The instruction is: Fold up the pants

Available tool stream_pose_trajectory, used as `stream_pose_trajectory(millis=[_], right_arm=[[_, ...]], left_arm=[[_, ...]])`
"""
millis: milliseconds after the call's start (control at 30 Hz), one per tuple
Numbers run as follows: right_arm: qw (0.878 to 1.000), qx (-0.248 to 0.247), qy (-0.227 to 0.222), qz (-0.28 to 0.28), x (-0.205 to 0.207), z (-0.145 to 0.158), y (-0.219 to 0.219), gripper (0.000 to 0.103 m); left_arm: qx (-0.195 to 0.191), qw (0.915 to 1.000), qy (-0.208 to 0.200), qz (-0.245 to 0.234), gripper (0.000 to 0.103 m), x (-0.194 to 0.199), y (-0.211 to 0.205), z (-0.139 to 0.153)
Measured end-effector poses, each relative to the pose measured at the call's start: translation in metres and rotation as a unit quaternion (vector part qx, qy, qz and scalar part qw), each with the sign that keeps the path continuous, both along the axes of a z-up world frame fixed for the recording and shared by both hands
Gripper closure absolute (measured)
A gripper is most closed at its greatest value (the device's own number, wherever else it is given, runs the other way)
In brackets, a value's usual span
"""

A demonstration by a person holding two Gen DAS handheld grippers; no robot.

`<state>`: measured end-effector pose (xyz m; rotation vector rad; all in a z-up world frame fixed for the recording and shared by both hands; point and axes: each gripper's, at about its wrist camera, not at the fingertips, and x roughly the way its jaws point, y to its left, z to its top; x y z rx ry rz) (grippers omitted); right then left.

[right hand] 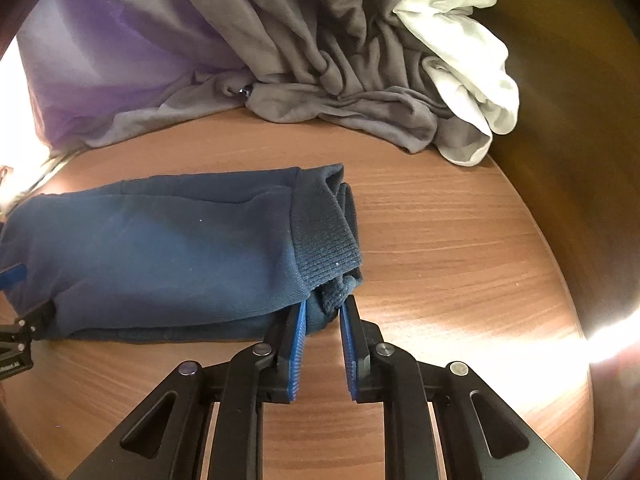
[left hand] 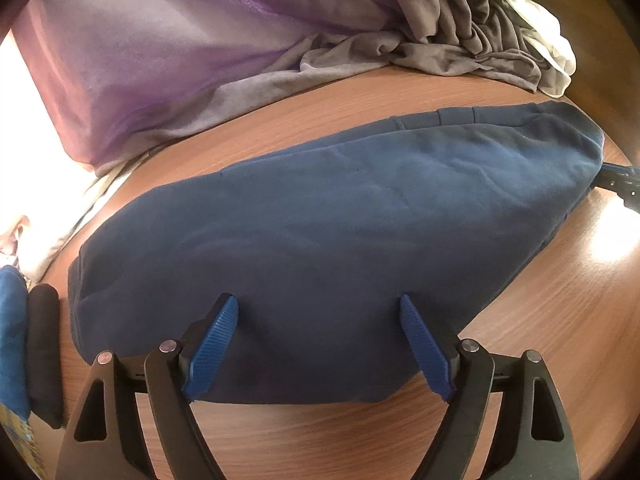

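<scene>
Navy blue sweatpants (left hand: 320,216) lie folded in a thick bundle on the wooden table (left hand: 560,320). My left gripper (left hand: 318,302) is open, its blue fingers spread wide over the near edge of the bundle, touching the cloth. In the right wrist view the pants (right hand: 160,248) show their ribbed cuff (right hand: 324,240) at the right end. My right gripper (right hand: 323,304) has its jaws narrowly apart around a lower fold of cloth under the cuff; whether they pinch it is unclear. The right gripper also shows in the left wrist view (left hand: 620,184) at the far right end.
A crumpled grey garment (right hand: 340,60) and a white cloth (right hand: 468,56) are heaped at the back of the table. A purple fabric mass (left hand: 140,48) stands at the back left. Dark and blue folded items (left hand: 24,344) lie at the left edge.
</scene>
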<state>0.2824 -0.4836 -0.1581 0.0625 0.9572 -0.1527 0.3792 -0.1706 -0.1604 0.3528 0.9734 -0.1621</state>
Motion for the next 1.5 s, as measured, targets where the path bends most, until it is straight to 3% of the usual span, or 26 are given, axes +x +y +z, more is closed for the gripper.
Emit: stream_pose_trajectory(millis=[67,133,233,300,433,567,700,867,1000,1200,1500], right_arm=[[1.0,-0.001,0.0,-0.001,-0.003,0.003,-0.001,0.079],[1.0,-0.015,0.003,-0.012,-0.006,0.005,-0.001,0.064],[0.997,-0.054,-0.016,-0.043,-0.019,0.02,-0.006,0.061],[0.996,-0.05,-0.044,-0.053,-0.028,0.034,-0.01,0.061],[0.992,0.007,-0.112,-0.062,-0.035,0.052,-0.022,0.056],[0.982,0.098,-0.129,-0.094,-0.021,0.045,-0.037,0.056],[0.979,0.113,-0.132,-0.111,0.001,0.035,-0.033,0.056],[0.979,0.135,-0.101,-0.116,0.02,0.015,-0.034,0.056],[0.977,0.137,-0.088,-0.136,0.015,0.004,-0.037,0.056],[0.983,0.094,-0.073,-0.137,0.006,0.004,-0.033,0.056],[0.971,0.15,-0.078,-0.172,-0.013,-0.001,-0.036,0.056]], left_arm=[[0.006,1.0,-0.003,-0.002,0.019,0.001,-0.001,0.0],[0.012,0.9999,-0.008,-0.003,0.019,0.0,-0.003,0.002],[0.029,0.9988,-0.037,-0.014,0.02,-0.009,-0.012,0.012],[0.03,0.9973,-0.058,-0.034,0.02,-0.016,-0.02,0.022],[-0.007,0.9948,-0.076,-0.067,0.02,-0.018,-0.036,0.036],[-0.017,0.9918,-0.084,-0.095,0.02,-0.015,-0.051,0.037],[-0.018,0.9898,-0.08,-0.117,0.02,-0.009,-0.066,0.031],[-0.039,0.9903,-0.072,-0.112,0.02,0.002,-0.077,0.024],[-0.051,0.9923,-0.061,-0.096,0.02,0.014,-0.076,0.015],[-0.065,0.9961,-0.031,-0.051,0.021,0.03,-0.061,-0.001],[-0.074,0.997,-0.012,-0.023,0.021,0.035,-0.056,-0.013]])
